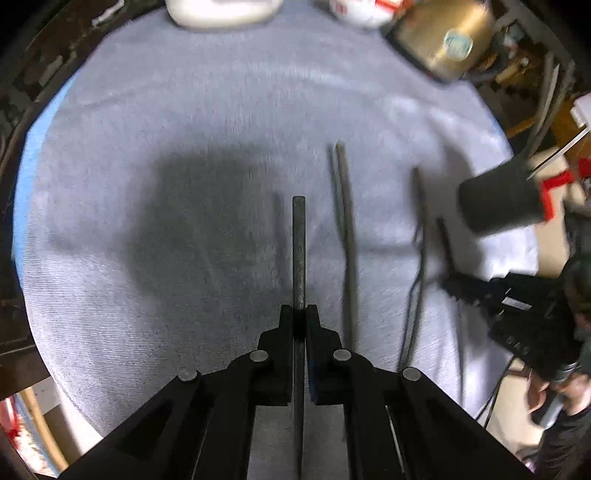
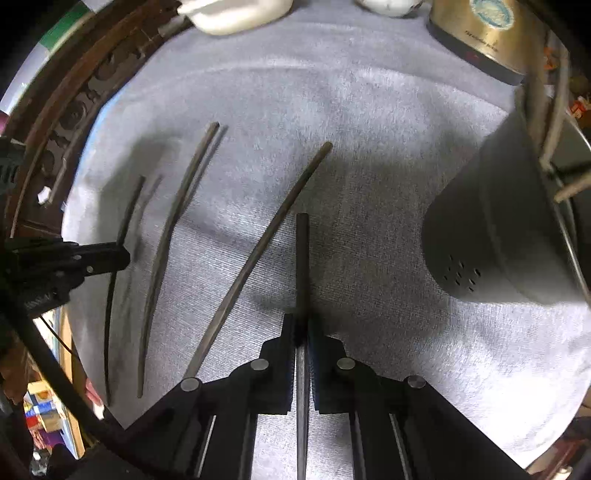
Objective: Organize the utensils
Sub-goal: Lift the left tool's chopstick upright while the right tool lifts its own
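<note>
We can read almost nothing. The gold appliance (image 2: pixel 484 33) at the worktop's far right corner bears a thin line of dark lettering below its round pale-blue sticker (image 2: pixel 493 13) (too small and blurred for us to make out). The sticker's own print is likewise illegible, in both wrist views.
</note>
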A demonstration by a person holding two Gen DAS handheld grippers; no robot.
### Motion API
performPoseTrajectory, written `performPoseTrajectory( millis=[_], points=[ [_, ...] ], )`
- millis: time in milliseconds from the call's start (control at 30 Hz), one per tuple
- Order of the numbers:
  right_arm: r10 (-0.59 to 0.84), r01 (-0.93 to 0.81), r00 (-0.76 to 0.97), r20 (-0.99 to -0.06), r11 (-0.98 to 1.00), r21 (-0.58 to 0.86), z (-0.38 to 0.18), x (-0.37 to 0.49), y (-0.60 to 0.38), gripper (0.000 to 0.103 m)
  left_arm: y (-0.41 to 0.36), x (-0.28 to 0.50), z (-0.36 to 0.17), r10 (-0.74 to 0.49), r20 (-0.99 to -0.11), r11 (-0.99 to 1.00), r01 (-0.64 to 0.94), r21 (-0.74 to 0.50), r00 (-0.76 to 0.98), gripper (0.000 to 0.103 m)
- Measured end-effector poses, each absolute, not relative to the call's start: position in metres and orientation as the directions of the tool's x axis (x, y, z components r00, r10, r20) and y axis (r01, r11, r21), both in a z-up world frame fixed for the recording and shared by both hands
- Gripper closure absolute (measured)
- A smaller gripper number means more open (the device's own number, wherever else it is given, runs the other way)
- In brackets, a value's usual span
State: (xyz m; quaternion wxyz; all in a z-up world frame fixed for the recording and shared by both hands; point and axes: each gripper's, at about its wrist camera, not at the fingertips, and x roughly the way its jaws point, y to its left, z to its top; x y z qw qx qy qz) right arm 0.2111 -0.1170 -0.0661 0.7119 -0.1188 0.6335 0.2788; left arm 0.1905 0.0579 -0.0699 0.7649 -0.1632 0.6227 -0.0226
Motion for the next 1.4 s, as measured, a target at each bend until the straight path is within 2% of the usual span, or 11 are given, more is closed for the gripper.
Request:
performPoseTrajectory(
  millis=[167,333,533,733,933,1400],
  points=[
    [0.392,-0.515,0.185,-0.901,0.82,0.251,-0.03,0.188,-0.141,0.096,0.067,0.177,-0.033,-0.225,-0.888,0.929,-0.187,-0.32,0.4,0.097],
    [0.488,-0.475,0.433,-0.758,0.838,0.268,0.02,0.161,-0.174,0.096,0.066,0.155,0.006,-0.145,-0.782,0.928,-0.192,-0.32,0.606,0.097],
    [0.47,-0.407,0.682,-0.56,0.881,0.243,0.046,0.133,-0.203,0.096,0.063,0.14,0.031,-0.068,-0.673,0.921,-0.213,-0.326,0.736,0.097],
    [0.402,-0.359,0.823,-0.402,0.916,0.181,0.051,0.11,-0.211,0.096,0.062,0.122,0.034,0.012,-0.629,0.932,-0.237,-0.275,0.777,0.097],
    [0.376,-0.34,0.84,-0.392,0.927,0.16,0.049,0.098,-0.22,0.096,0.06,0.103,0.038,0.048,-0.599,0.945,-0.23,-0.231,0.799,0.096],
    [0.385,-0.337,0.836,-0.391,0.923,0.187,0.063,0.052,-0.252,0.096,0.071,0.071,0.043,0.041,-0.599,0.928,-0.253,-0.274,0.799,0.095]
  ],
)
